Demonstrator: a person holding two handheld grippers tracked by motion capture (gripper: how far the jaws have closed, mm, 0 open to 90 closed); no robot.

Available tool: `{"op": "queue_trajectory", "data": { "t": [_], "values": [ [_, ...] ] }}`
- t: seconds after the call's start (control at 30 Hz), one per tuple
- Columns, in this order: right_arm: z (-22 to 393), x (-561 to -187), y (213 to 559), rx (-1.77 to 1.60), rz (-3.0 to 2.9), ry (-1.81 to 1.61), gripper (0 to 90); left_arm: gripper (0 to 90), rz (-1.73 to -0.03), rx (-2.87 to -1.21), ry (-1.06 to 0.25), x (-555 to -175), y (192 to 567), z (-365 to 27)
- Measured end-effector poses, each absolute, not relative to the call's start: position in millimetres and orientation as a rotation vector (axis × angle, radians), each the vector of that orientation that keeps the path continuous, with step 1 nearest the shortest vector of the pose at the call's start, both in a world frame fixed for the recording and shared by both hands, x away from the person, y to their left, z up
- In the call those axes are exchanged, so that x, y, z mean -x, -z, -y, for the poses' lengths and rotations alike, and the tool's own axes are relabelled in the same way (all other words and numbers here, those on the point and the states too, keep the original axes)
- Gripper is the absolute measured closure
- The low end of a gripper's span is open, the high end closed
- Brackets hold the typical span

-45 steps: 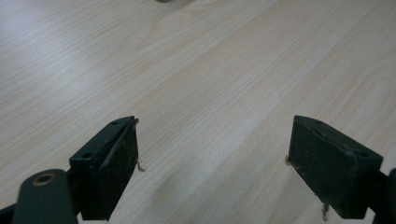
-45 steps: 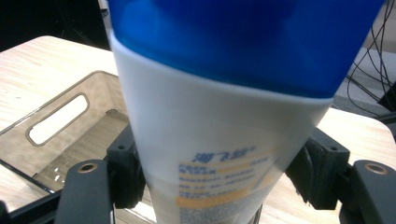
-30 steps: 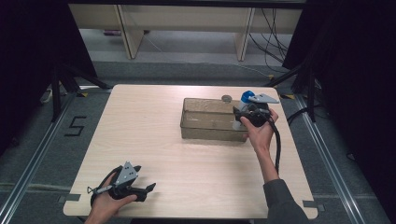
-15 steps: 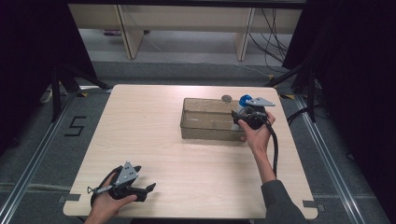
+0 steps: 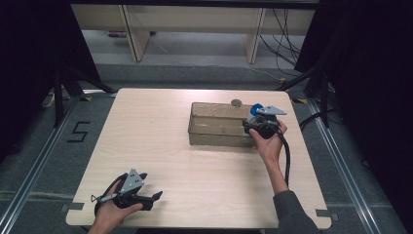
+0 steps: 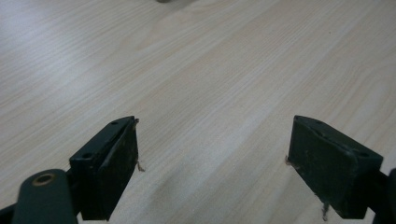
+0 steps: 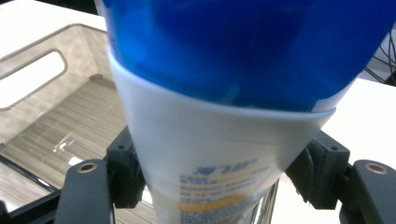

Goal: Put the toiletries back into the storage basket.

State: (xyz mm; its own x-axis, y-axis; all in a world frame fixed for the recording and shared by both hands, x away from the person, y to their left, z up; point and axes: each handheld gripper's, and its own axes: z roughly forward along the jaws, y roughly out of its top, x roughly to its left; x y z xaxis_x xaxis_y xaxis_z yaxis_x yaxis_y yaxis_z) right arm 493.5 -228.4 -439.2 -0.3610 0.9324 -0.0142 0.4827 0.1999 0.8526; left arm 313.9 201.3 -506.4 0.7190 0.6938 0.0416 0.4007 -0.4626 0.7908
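Blue-capped and white-bodied, a squeeze tube sits clamped between the jaws of the right gripper, which a person holds at the right end of a clear plastic bin on a pale wooden table. The tube's cap shows just beside the bin's far right corner, with the open bin floor below and to one side of it in the right gripper view. The step in hand appears to be carrying the tube to the bin; the next move likely calls for bringing it over the bin's rim, lowering it, then releasing the grip. Well away from the bin, near the table's front left edge, the left gripper rests with its jaws spread wide over bare wood, holding nothing. A small round object lies just behind the bin.
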Motion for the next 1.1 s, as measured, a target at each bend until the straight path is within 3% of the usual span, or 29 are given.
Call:
{"op": "queue_trajectory", "data": {
  "t": [1.1],
  "values": [
    [229,-489,456,-1.283,-1.962,-1.062,29.1,15.8,-0.829,-2.106,-0.469,-313,507,-200]
  ]
}}
